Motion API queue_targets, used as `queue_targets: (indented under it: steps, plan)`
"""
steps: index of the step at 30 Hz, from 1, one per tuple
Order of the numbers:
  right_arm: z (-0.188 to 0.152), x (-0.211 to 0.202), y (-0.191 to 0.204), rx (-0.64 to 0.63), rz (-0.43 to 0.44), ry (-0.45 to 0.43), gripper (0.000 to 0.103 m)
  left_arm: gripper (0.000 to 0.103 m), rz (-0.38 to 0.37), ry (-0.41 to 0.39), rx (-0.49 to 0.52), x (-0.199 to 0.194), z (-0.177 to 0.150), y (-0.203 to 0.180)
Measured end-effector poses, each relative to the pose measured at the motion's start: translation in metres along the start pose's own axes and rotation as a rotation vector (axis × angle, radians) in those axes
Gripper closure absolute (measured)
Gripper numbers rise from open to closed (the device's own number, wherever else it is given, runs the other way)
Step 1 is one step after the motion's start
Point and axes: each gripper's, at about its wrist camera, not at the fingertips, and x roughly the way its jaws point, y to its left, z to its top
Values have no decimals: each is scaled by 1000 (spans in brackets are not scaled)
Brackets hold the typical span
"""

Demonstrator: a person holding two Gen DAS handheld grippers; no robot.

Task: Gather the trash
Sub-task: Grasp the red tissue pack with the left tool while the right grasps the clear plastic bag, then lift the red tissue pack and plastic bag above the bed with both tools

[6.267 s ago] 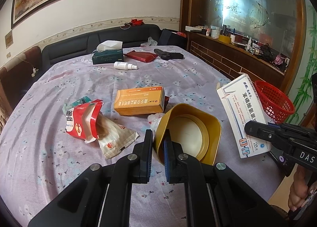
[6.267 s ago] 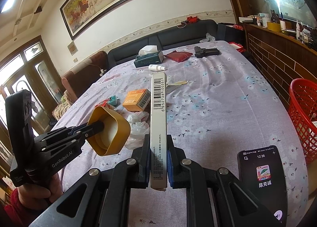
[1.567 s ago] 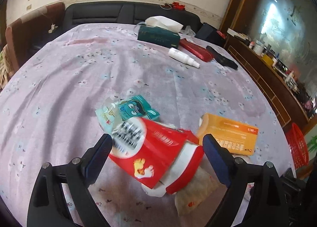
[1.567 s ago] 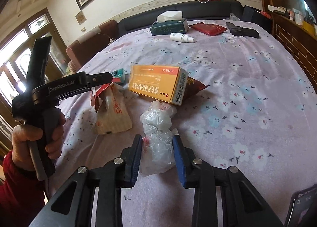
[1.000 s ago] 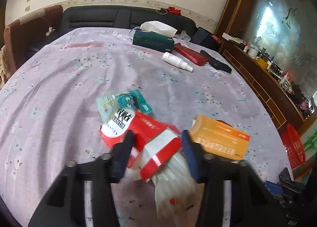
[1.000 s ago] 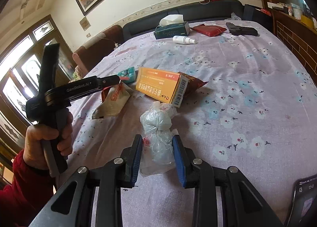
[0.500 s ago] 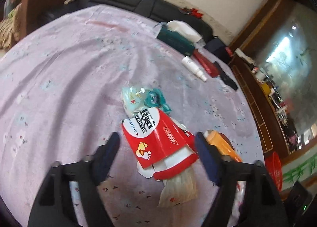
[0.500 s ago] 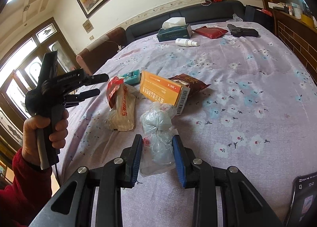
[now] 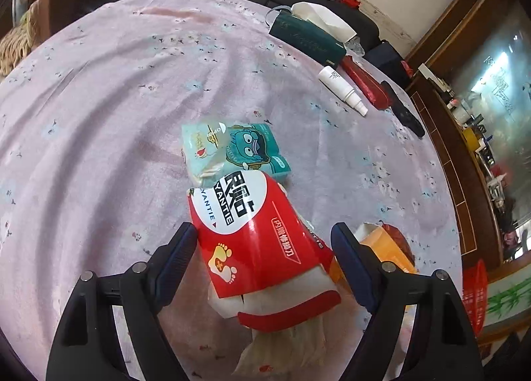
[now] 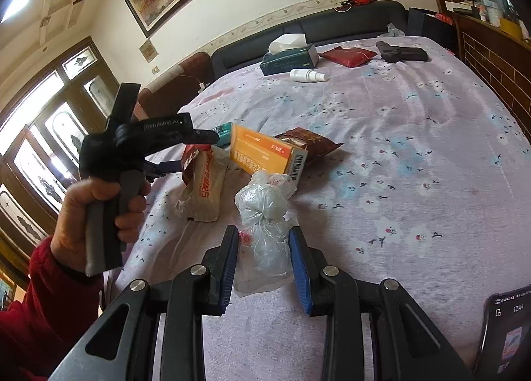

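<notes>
Red packet (image 9: 262,241) lies mid-frame between the left claw's (image 9: 262,254) closing pads, long axis running lower right; right claw (image 10: 264,258) grips the plastic bag (image 10: 265,215)

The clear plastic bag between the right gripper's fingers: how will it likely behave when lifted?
The clear plastic bag looks thin and crumpled, so it will probably sag and fold rather than hold shape. It seems nearly empty, likely very light. Its glossy film may slip between the right gripper pads unless well bunched.
</notes>
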Motion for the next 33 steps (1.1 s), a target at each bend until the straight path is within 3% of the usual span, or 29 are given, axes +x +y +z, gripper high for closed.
queue_targets:
  steps: [8, 18, 21, 27, 33]
  plan:
    - [-1, -2, 0, 4, -1, 0, 70, 56, -83, -51, 16, -20, -2, 11]
    - [-4, -7, 12, -24, -19, -12, 70, 59, -151, -65, 32, -42, -13, 18]
    - [-5, -10, 14, -28, -24, -16, 70, 63, -126, -96, 71, -51, -19, 15]
    - [-7, -21, 17, -30, -42, -39, 70, 63, -152, -173, 138, -82, -32, 1]
    - [-11, -34, 13, -21, -74, -62, 70, 63, -163, -219, 268, -102, -61, -37]
